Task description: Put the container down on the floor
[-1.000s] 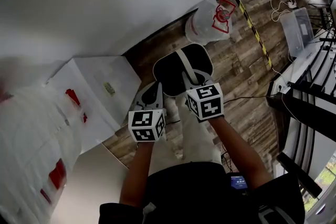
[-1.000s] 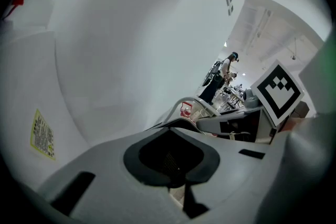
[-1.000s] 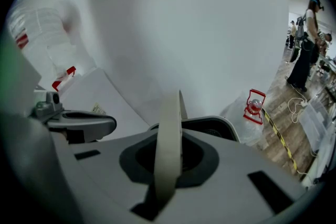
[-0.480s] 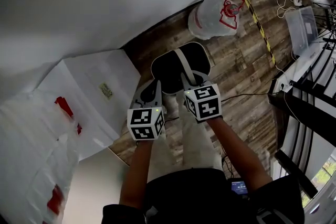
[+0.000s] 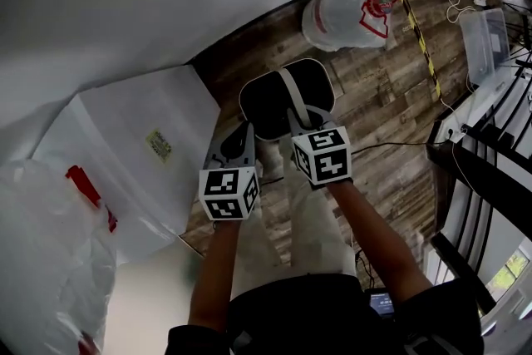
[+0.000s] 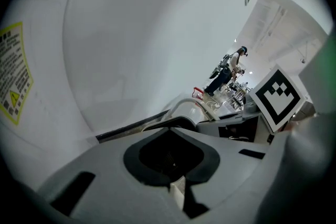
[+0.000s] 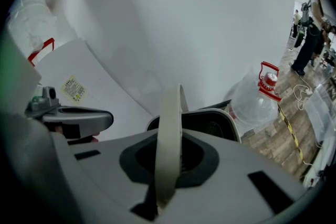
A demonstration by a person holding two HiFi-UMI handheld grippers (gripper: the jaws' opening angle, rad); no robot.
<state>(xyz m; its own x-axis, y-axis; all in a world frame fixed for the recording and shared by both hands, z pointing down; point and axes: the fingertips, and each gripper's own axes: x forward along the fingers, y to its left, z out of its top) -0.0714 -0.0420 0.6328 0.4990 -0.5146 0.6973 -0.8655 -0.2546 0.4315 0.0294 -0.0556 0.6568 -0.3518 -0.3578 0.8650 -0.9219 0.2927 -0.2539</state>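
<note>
The container [image 5: 268, 106] is a pale-rimmed tub with a dark inside and a beige strap handle [image 5: 291, 94]. It hangs over the wood floor, in front of the person's legs. My right gripper [image 5: 304, 125] is shut on the handle, which runs up through its jaws in the right gripper view [image 7: 169, 128]. The tub [image 7: 216, 121] shows just beyond them. My left gripper [image 5: 242, 144] sits beside the tub's near-left rim with its jaws together. In the left gripper view a small pale bit shows in their seam [image 6: 177, 189], and the tub [image 6: 181, 114] lies past them.
A clear water jug [image 5: 347, 11] with a red cap stands by the wall beyond the tub. A white box [image 5: 141, 141] with a yellow label sits to the left, and a white bag [image 5: 50, 253] nearer. Yellow-black floor tape [image 5: 422, 41], cables, a clear bin [image 5: 486, 37] and a dark rack [image 5: 490, 170] fill the right.
Both grippers have sunk toward the floor with the container still hanging from the right one. The jug, box and bag have shifted in the head view as the head moved.
</note>
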